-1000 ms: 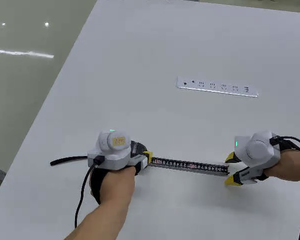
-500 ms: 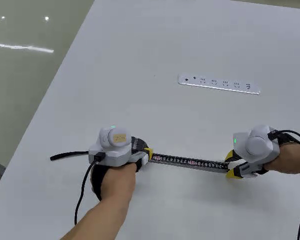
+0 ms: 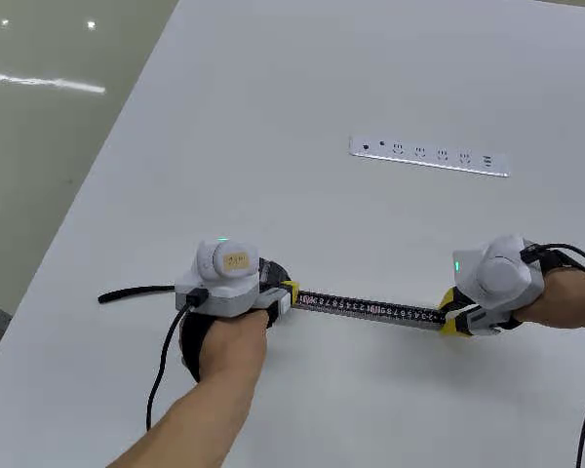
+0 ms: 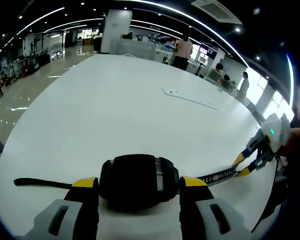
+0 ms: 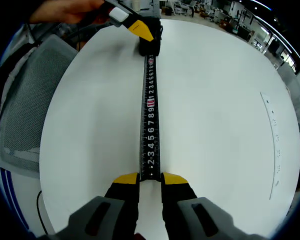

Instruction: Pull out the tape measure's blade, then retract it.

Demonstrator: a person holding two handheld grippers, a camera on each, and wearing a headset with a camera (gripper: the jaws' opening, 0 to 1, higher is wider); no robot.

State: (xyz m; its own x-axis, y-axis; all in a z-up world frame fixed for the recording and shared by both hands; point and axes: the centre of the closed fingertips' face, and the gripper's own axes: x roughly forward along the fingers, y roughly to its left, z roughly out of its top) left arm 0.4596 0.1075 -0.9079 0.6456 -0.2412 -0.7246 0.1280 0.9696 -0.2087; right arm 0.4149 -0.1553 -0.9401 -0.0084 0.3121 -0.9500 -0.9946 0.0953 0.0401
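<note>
The left gripper [image 3: 284,300] sits at the lower left of the head view, its jaws spread wide and pressed to either side of the tape measure's black case [image 4: 138,175], which rests on the white table [image 3: 273,117]. In the left gripper view the case is at the bottom centre, between the two yellow-tipped fingers [image 4: 85,183]. A black wrist strap [image 3: 132,292] trails from the case toward the left edge and lies flat on the table. The blade [image 5: 150,115] is drawn out of the case and runs rightward across the lower part of the head view, close to the tabletop, with its numbered face up. The right gripper [image 5: 150,178] is at the lower right of the head view. Its jaws stand narrow, with the blade's end caught between the yellow tips at the bottom centre of the right gripper view. From there the blade runs straight up the frame to the case near the top. A hand [image 3: 224,351] holds the left gripper from below, and a dark cable [image 3: 161,361] hangs from it toward the bottom edge. A white power strip [image 3: 429,157] lies on the table in the upper right of the head view, well apart from the tape measure. A grey mesh chair [image 5: 30,100] shows at the left of the right gripper view, and glossy floor [image 3: 39,117] shows at the left of the head view.
</note>
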